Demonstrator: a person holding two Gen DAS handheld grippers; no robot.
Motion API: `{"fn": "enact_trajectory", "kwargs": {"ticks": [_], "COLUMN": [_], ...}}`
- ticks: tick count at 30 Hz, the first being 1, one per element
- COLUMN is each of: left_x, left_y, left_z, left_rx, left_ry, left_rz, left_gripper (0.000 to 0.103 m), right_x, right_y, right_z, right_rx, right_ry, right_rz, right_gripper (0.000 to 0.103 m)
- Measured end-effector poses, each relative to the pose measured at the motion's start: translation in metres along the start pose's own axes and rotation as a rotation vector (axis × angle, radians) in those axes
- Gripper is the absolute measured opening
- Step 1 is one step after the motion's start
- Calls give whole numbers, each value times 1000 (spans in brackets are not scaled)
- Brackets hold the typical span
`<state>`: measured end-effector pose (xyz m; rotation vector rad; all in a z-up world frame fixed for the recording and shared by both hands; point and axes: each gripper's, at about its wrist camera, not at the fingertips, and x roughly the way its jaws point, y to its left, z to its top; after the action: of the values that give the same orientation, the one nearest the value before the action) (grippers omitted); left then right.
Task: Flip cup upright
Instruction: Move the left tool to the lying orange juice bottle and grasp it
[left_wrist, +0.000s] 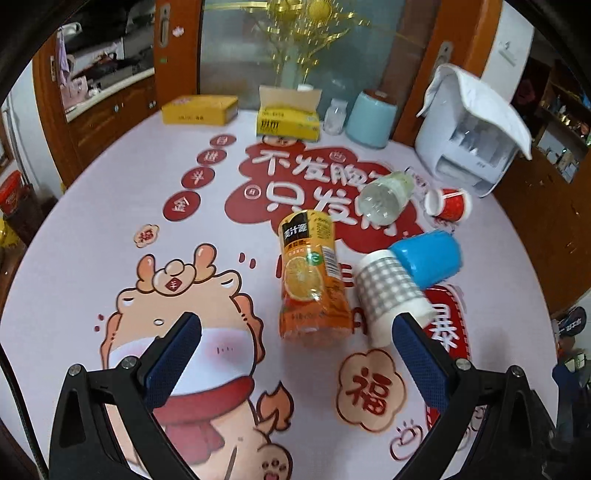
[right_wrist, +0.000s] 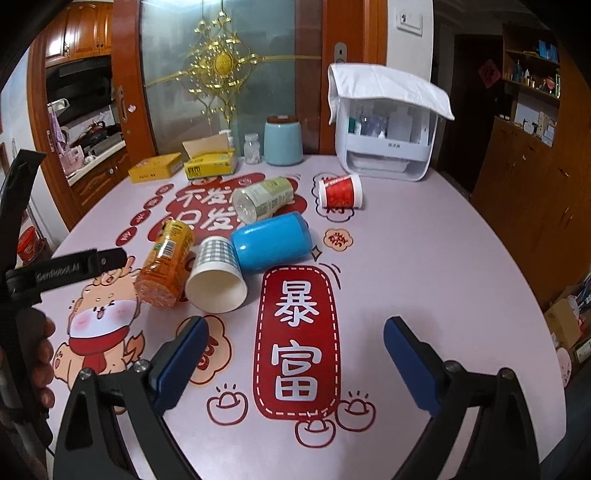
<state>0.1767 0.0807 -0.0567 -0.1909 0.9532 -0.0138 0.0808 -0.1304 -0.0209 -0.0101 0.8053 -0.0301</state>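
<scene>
On the counter (right_wrist: 424, 258) the checked paper cup (right_wrist: 216, 275) lies sideways, mouth showing. Left gripper (left_wrist: 295, 332) and right gripper (right_wrist: 295, 336) are both wide apart, holding nothing.

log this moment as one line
stage: pre-grasp | left tool: open | right tool: open | gingham cup: on side, untouched

The checked paper cup (right_wrist: 216, 275) is taken as landmark. Its open mouth faces bare tablecloth (right_wrist: 424, 266), so free room is found in front of it. On its left it is crowded by the orange juice bottle (right_wrist: 166, 269), lying just beside. Behind it, the blue cup (right_wrist: 271, 240) is touching, and farther behind the clear bottle (right_wrist: 264, 199) and red paper cup (right_wrist: 340, 192) are lying.
</scene>
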Motion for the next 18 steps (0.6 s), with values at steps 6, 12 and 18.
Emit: {"fn": "enact_trajectory", "kwargs": {"ticks": [6, 12, 18], "left_x": [48, 77, 91], "left_y": [1, -1, 1], "left_z": [9, 12, 13], "left_rx": [-29, -59, -90], "left_ry": [95, 172, 214], "left_rz": [-29, -68, -96], "left_gripper": [102, 87, 66], "right_x": [27, 49, 61], "right_y": [4, 6, 7], "right_z": [3, 5, 3], "right_rx": [16, 26, 37], "right_ry": [47, 97, 126], "right_rz": [-3, 11, 19], "right_gripper": [94, 92, 91]}}
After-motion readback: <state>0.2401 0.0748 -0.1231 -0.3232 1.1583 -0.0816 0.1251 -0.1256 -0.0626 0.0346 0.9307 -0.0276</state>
